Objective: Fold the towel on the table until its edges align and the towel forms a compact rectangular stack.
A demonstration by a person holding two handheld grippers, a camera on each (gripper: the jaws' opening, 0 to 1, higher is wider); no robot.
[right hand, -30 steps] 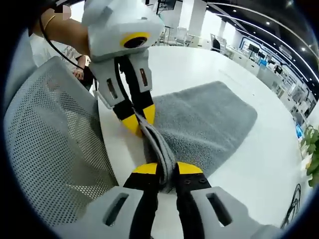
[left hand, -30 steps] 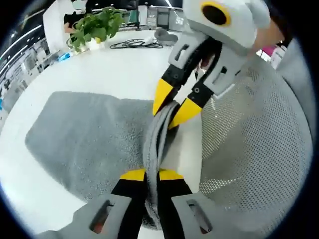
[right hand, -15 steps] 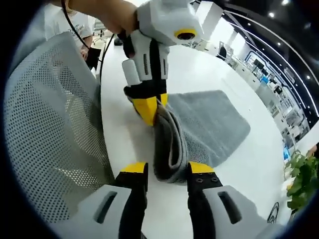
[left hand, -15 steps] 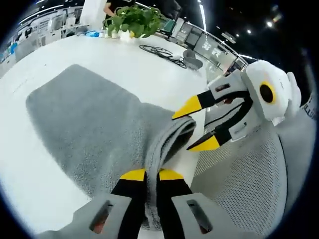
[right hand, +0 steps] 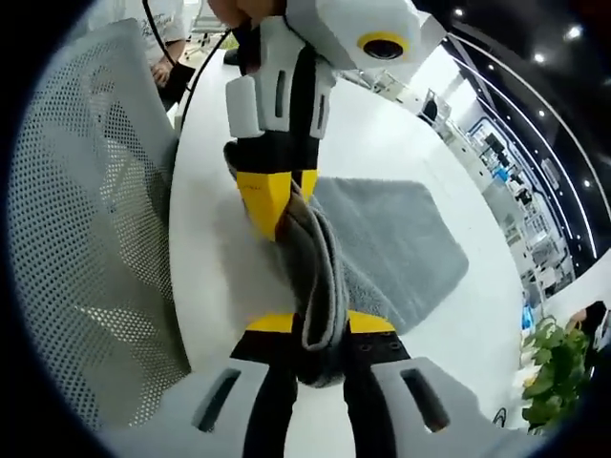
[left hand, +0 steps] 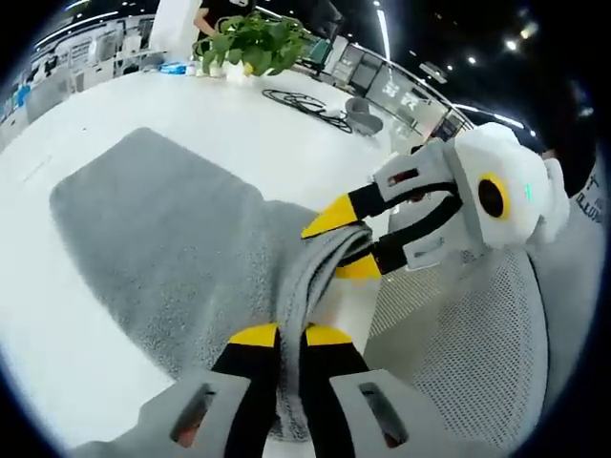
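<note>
Grey terry towel (left hand: 172,239) pinched along its near edge by both tools at the bench (left hand: 239,134) rim.

Left tool (left hand: 291,336) and right tool (right hand: 319,324) each clamp the bunched, doubled edge, a short span apart, likely so the pair can carry that edge over as one fold. Beyond them the soft, nubbly cloth lies flat on the smooth white bench, a rounded rectangle, with a mesh chair back (right hand: 86,191) just beside.
</note>
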